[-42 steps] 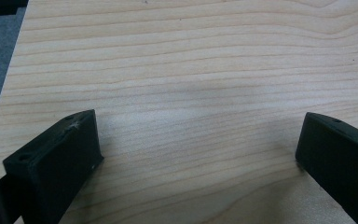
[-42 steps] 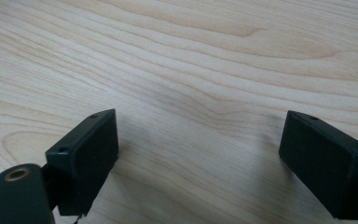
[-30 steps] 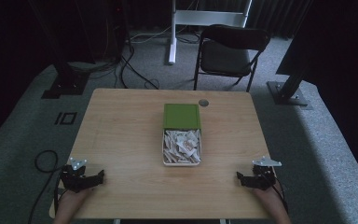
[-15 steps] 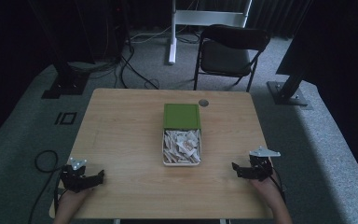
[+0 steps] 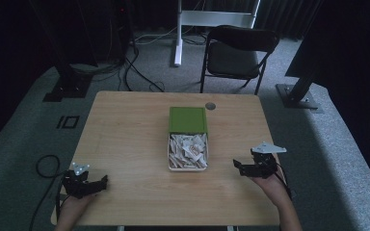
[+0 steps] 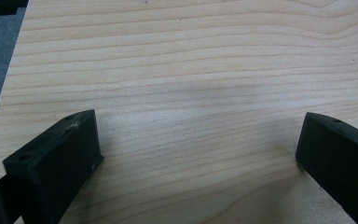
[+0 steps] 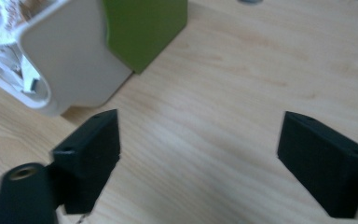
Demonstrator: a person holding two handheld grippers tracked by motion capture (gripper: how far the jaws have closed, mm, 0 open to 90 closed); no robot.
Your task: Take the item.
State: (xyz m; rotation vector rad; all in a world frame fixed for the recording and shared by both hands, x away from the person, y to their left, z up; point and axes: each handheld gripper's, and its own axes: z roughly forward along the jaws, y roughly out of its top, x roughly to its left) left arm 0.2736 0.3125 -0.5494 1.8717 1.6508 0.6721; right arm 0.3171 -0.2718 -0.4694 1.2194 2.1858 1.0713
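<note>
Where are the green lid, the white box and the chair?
green lid (image 5: 188,119), high view, middle of its top
white box (image 7: 67,65), right gripper view, its outer side wall
chair (image 5: 233,60), high view, its seat

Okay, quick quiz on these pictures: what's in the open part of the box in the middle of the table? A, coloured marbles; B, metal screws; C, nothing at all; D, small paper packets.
D: in the high view the white box sits half covered by its green lid, and the open half holds a heap of small pale paper packets.
</note>
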